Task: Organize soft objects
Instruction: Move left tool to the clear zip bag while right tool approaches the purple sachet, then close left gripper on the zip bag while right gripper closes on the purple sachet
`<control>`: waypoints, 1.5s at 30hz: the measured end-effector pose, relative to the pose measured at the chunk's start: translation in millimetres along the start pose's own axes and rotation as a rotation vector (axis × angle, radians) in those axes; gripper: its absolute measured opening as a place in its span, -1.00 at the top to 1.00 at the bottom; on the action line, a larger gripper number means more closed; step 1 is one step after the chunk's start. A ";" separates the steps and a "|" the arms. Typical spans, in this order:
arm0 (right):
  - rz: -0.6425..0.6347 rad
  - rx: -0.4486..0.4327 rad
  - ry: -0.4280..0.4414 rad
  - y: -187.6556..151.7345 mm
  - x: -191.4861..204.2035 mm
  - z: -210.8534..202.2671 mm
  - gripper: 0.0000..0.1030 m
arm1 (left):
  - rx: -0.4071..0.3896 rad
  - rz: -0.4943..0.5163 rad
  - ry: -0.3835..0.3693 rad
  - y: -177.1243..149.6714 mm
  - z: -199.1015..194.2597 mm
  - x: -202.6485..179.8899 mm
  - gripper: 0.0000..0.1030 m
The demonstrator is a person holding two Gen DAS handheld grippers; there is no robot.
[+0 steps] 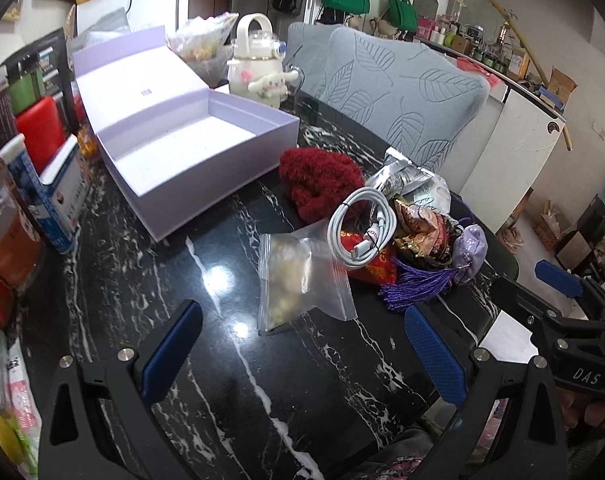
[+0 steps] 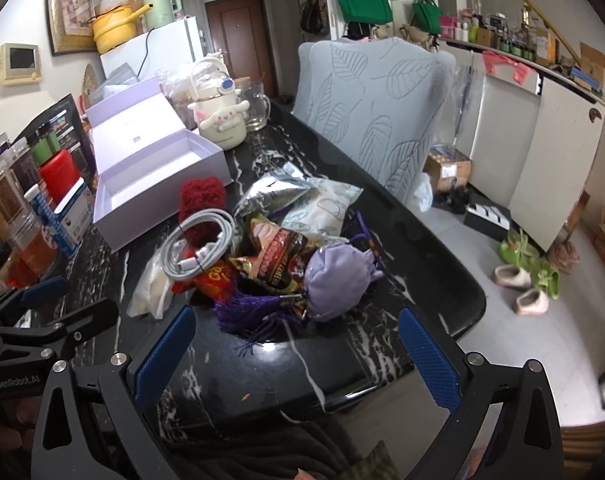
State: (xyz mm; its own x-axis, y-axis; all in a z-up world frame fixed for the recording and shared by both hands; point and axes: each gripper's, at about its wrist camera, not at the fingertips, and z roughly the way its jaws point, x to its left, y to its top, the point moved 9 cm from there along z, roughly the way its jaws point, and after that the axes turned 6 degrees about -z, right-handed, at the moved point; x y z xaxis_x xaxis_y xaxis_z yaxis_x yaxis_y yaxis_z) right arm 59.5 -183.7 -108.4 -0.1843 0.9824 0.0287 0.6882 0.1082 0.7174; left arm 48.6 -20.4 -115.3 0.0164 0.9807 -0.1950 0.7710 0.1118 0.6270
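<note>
A heap of soft things lies on the black marble table (image 1: 206, 360): a red knitted piece (image 1: 318, 178) (image 2: 201, 196), a coiled white cable (image 1: 362, 232) (image 2: 200, 246), a clear zip bag (image 1: 302, 276), foil snack packets (image 2: 278, 256), a lilac pouch (image 2: 336, 280) (image 1: 468, 252) with a purple tassel (image 2: 258, 312). An open lilac box (image 1: 182, 140) (image 2: 150, 168) stands empty beyond the heap. My left gripper (image 1: 302, 352) is open, just short of the zip bag. My right gripper (image 2: 298, 356) is open, near the tassel and pouch.
A cream cartoon bottle (image 1: 258, 68) and a glass mug (image 2: 258, 106) stand behind the box. Jars, tubes and cartons (image 1: 34, 184) crowd the table's left side. A grey leaf-patterned chair (image 2: 378, 112) stands at the far edge. Slippers (image 2: 530, 276) lie on the floor to the right.
</note>
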 end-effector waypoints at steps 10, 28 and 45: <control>0.009 0.036 -0.002 -7.3 -12.7 22.2 -1.00 | 0.068 -0.007 0.020 0.4 32.6 0.2 -1.00; 0.059 0.052 -0.020 -1.1 -40.0 61.9 -1.00 | 0.178 -0.047 0.043 11.0 92.6 11.7 -1.00; 0.096 0.086 0.104 -6.9 -40.3 83.8 -0.71 | 0.144 0.018 0.010 19.1 99.4 8.5 -0.26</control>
State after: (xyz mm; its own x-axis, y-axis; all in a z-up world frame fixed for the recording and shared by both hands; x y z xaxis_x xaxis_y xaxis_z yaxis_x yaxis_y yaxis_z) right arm 121.0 -211.3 -172.8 -0.1838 0.9683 0.1693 0.7627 0.0318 0.6459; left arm 126.7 -25.9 -180.0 0.0247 0.9840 -0.1766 0.8538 0.0711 0.5157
